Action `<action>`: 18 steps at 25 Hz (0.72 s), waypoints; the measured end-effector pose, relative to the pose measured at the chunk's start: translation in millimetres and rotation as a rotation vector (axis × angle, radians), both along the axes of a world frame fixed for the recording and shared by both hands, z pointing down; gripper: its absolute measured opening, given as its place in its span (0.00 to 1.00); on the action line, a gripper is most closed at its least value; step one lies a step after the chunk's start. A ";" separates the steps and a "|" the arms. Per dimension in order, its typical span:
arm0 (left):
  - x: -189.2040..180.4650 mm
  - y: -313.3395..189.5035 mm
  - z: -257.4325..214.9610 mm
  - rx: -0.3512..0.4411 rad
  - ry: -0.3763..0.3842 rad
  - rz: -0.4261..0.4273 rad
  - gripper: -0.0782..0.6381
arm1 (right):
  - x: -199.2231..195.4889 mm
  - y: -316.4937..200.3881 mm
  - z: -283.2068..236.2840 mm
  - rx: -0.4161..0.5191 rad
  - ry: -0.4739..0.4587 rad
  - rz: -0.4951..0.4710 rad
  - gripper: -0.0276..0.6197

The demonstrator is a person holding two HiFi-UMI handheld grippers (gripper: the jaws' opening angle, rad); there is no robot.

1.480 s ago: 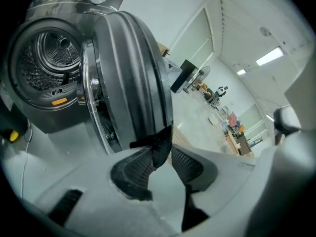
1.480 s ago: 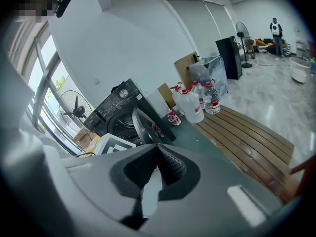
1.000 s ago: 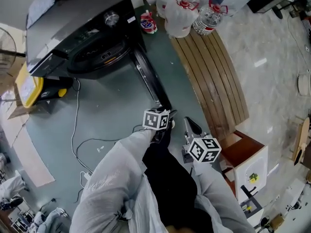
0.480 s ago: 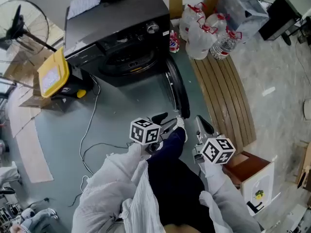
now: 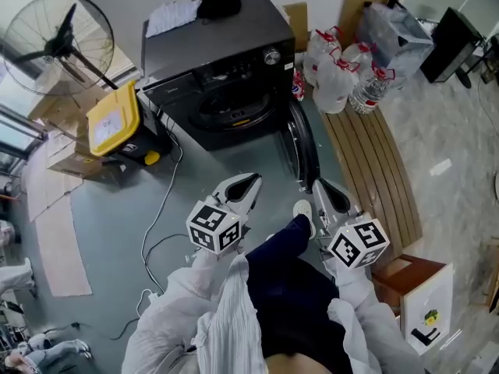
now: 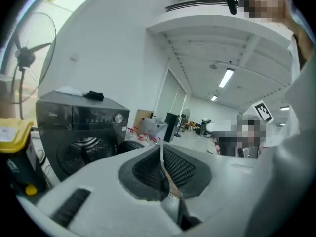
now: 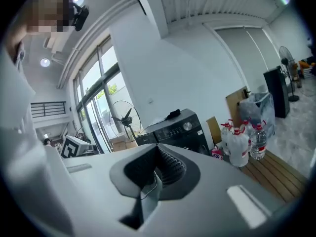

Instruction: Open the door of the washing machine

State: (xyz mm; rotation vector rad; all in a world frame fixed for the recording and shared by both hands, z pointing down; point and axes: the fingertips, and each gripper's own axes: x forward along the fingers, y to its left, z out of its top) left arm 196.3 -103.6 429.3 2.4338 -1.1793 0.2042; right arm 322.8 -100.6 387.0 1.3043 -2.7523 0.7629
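Note:
The black washing machine point(image 5: 218, 61) stands at the top of the head view, its round drum opening point(image 5: 234, 111) exposed. Its door point(image 5: 302, 150) hangs swung open to the right, edge-on. My left gripper point(image 5: 243, 187) hovers over the floor in front of the machine, apart from the door. Its jaws are closing, and they look pressed together with nothing between them. My right gripper point(image 5: 326, 195) floats just right of the door's lower edge, shut and empty. The left gripper view shows the left gripper point(image 6: 161, 152) and the machine point(image 6: 79, 132) ahead. The right gripper view shows the right gripper point(image 7: 158, 154) and the machine point(image 7: 175, 130) farther off.
A standing fan point(image 5: 58, 41) and a yellow bin point(image 5: 115, 119) sit left of the machine. Water jugs point(image 5: 335, 68) crowd its right side beside a curved wooden bench point(image 5: 374, 170). A white cable point(image 5: 160, 216) trails over the floor. A black cloth point(image 5: 220, 1) lies on the machine's top.
Both grippers rose and drew back from the open door's outer edge. The left jaws went from apart to together. The door stayed open.

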 end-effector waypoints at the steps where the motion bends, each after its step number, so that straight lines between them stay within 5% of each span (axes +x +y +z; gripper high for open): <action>1: -5.8 5.5 -7.6 0.023 -0.004 -0.018 0.11 | -4.4 5.1 -5.6 0.026 0.021 -0.012 0.06; 8: -39.2 44.7 -26.0 0.086 -0.037 -0.092 0.11 | -16.2 39.7 -14.8 0.076 0.106 -0.042 0.06; 18: -56.9 51.3 -18.3 0.072 -0.043 -0.128 0.11 | -24.7 46.8 2.6 0.030 0.136 -0.029 0.06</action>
